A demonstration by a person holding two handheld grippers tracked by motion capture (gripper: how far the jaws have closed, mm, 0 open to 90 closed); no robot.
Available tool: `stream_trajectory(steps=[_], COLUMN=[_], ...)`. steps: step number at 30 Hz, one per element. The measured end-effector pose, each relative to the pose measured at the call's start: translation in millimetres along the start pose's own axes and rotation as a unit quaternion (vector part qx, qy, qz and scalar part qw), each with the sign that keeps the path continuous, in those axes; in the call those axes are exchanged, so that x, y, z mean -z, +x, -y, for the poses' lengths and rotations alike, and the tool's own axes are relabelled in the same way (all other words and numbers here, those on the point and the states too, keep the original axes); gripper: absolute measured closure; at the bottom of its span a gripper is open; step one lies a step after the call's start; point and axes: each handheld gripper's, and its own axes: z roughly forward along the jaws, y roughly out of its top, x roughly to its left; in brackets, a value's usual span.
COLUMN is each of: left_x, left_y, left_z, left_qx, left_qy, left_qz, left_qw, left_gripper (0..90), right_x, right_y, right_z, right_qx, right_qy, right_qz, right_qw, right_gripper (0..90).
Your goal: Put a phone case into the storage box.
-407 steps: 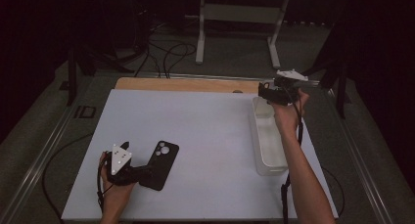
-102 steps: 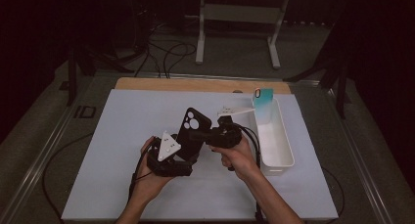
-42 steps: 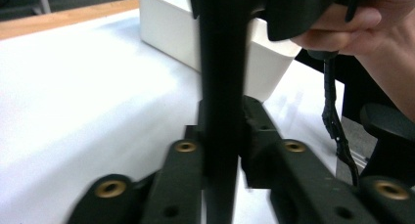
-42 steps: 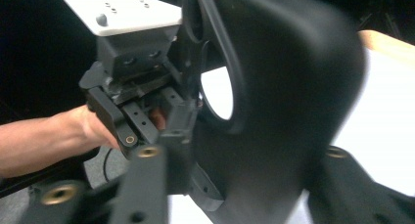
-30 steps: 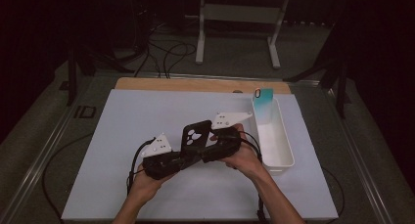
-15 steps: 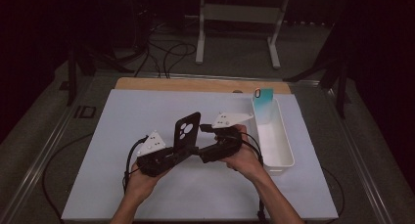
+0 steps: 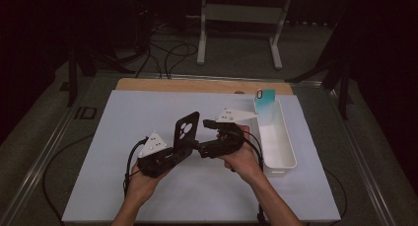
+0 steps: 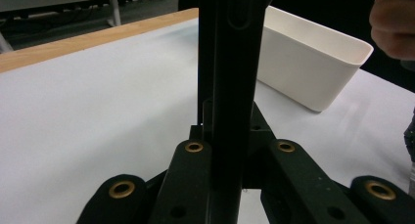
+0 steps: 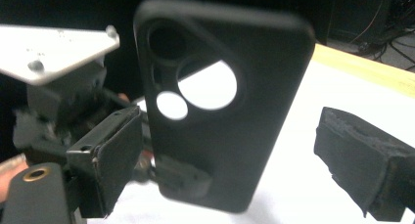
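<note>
A black phone case (image 7: pixel 186 132) with round camera holes stands upright above the white table top, held at its lower end by my left gripper (image 7: pixel 181 151), which is shut on it. In the left gripper view the case's thin edge (image 8: pixel 230 87) rises between the closed jaws of that gripper (image 8: pixel 230 155). My right gripper (image 7: pixel 196 147) faces the case from the right. Its jaws have just been opening. In the right gripper view the case (image 9: pixel 220 116) stands between the pads (image 9: pixel 117 155) of the right gripper (image 9: pixel 240 160), with gaps on both sides.
A white oblong bin (image 7: pixel 288 159) lies at the right of the table, also seen in the left gripper view (image 8: pixel 313 62). A teal phone case (image 7: pixel 266 105) leans at its far end. A wooden strip (image 7: pixel 197 85) runs along the table's far edge. Cables trail from both grippers.
The black case has swung from leaning to more upright in the left gripper. Both hands stay about where they were.
</note>
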Motion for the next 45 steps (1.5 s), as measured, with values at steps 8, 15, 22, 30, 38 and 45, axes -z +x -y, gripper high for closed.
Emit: stream_trajectory(steps=[8, 15, 22, 30, 38, 45], left_x=[-4.0, -7.5, -7.6, -9.2, -10.3, -4.7], left_y=[-3.4, -7.5, -8.5, -11.1, -10.6, -5.6], left_z=[1.2, 1.2, 0.9, 1.0, 1.2, -0.2], left_qx=[0.000, 0.004, 0.006, 0.006, 0.007, 0.009], left_qy=[0.006, 0.007, 0.007, 0.009, 0.008, 0.004], left_qz=[-0.001, -0.002, -0.004, 0.003, 0.005, 0.006], left_qw=[1.0000, 1.0000, 0.9999, 0.9999, 0.9999, 0.9999], left_gripper=[85.4, 85.3, 85.4, 85.2, 84.0, 62.2], right_x=[-5.4, -12.8, -17.2, -19.9, -18.4, -18.6], right_y=[5.4, 7.3, 7.7, 9.5, 10.4, 9.4], right_z=[-6.7, -6.5, -5.4, -4.3, -4.4, -2.9], right_qx=[-0.026, -0.038, -0.044, -0.042, -0.036, -0.034], right_qy=[-0.021, -0.026, -0.029, -0.026, -0.026, -0.026], right_qz=[0.015, 0.029, 0.041, 0.052, 0.051, 0.053], right_qw=[0.9993, 0.9985, 0.9978, 0.9975, 0.9977, 0.9977], right_gripper=[12.1, 12.4, 9.9, 12.3, 14.0, 14.0])
